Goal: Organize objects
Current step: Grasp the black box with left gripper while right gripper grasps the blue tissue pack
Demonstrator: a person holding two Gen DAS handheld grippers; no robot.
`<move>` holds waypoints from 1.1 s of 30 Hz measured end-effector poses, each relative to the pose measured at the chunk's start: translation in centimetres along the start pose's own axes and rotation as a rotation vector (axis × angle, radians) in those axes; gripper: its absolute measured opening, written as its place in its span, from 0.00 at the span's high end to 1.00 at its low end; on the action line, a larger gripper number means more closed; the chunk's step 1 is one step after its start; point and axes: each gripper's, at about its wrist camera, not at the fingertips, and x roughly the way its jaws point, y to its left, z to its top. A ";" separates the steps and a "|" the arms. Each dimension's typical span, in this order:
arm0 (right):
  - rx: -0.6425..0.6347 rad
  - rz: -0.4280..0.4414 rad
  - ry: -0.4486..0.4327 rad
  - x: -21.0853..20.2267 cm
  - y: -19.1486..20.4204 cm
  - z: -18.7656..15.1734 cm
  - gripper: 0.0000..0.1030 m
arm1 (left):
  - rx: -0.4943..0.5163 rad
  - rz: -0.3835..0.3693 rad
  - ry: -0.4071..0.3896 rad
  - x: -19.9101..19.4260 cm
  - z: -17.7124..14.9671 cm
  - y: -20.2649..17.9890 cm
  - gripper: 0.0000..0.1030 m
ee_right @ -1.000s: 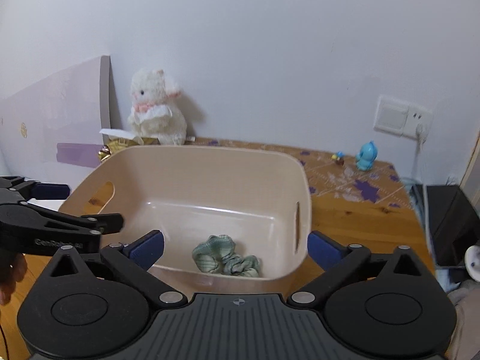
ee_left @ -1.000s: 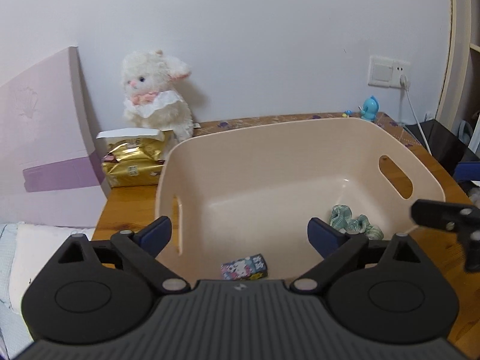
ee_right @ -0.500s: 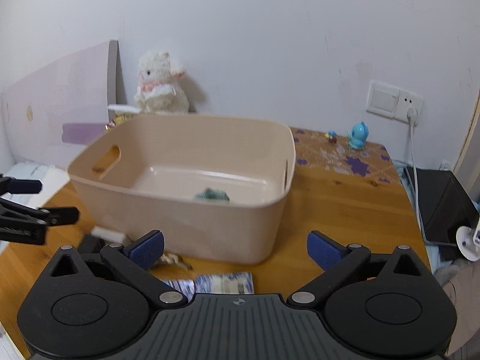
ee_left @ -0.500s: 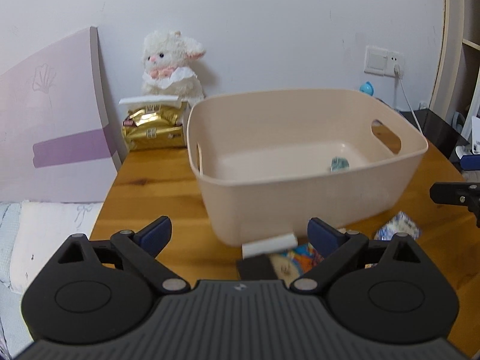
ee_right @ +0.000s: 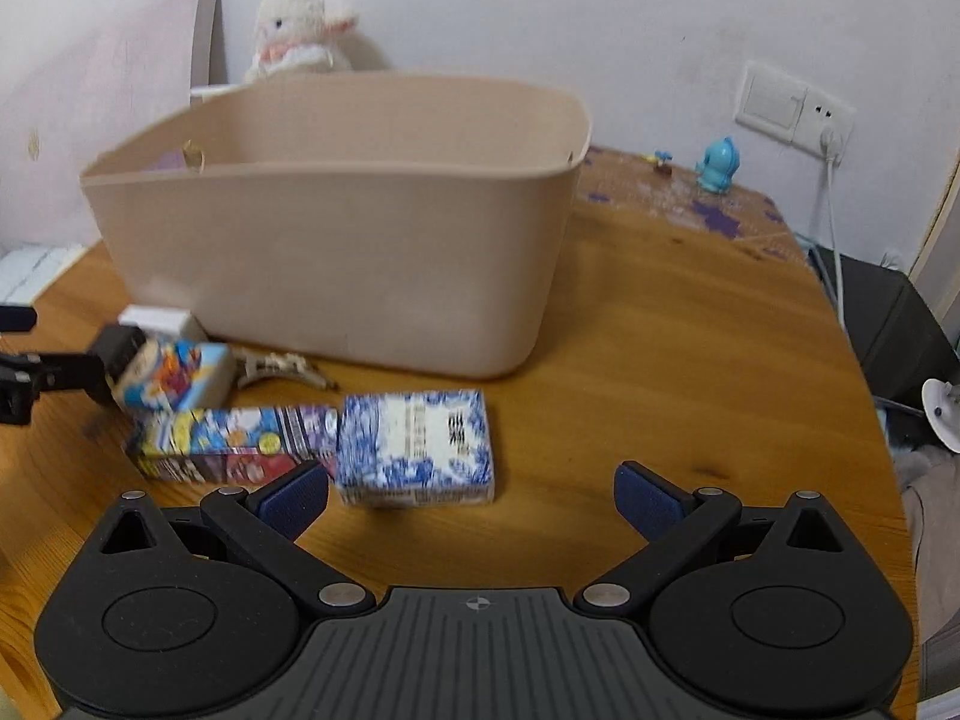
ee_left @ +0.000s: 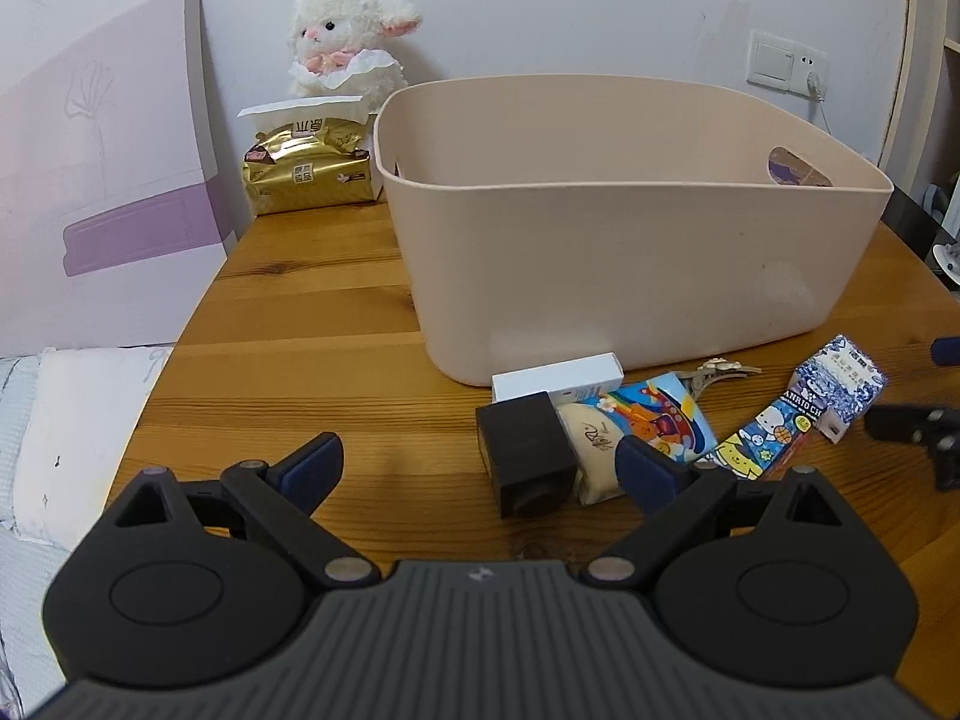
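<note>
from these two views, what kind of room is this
Probably a bedroom or a child's room at home: a plush lamb sits against the wall, bedding lies beside the wooden table, and a small blue figurine stands near the wall socket.

wooden table (ee_left: 336, 324) carries beige bin (ee_left: 630, 228), small boxes (ee_right: 414, 447), gold tissue pack (ee_left: 309, 171).

Boxes (ee_left: 654, 420) just before bin (ee_left: 630, 228)
</note>
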 end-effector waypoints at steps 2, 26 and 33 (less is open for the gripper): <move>-0.007 -0.011 0.010 0.6 0.2 -0.2 0.00 | -0.001 0.010 0.001 0.3 0.1 -0.1 0.05; 0.036 0.020 0.002 3.1 1.1 0.8 0.13 | -0.104 0.007 0.100 3.2 0.2 1.5 0.39; 0.019 0.024 0.002 2.0 1.5 1.0 0.41 | -0.085 -0.021 0.096 3.1 0.1 1.3 0.67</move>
